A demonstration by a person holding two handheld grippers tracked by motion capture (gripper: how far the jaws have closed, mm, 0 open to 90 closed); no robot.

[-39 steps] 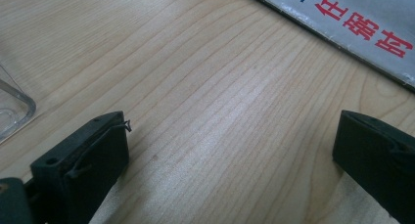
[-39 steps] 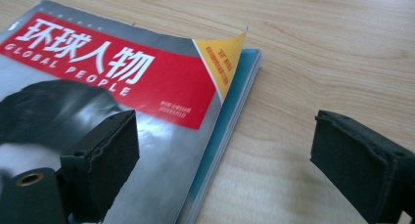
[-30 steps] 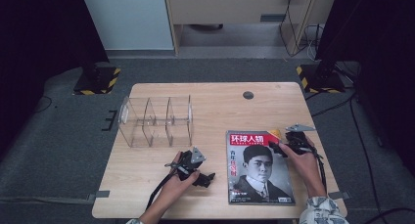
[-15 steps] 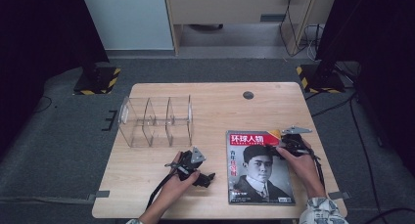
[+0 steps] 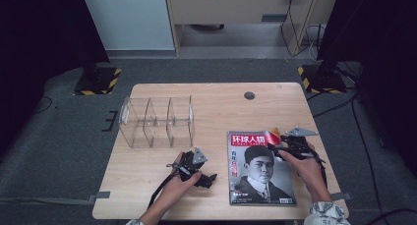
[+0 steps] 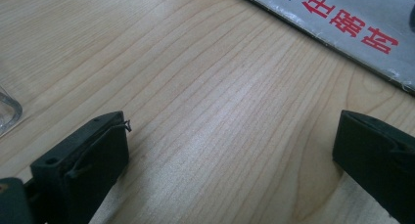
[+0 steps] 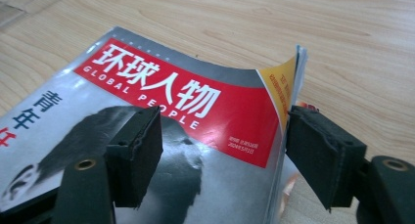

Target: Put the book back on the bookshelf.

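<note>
Curling glossy magazine [image 7: 205, 106] corner between closing right hand-held gripper [image 7: 222, 145] pads

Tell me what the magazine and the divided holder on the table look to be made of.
Magazine: glossy coated paper, judging by the sheen on its cover and the thin pages curling up at the corner. Divided holder: clear, hard plastic, probably acrylic; the table shows through its walls.

Left tool [image 6: 230, 150] is sitting low over the wooden surface [image 6: 205, 87], jaws standing wide apart, nothing between them. Magazine [image 6: 352, 28] edge is showing top right, clear organizer [image 6: 7, 111] corner far left.
</note>
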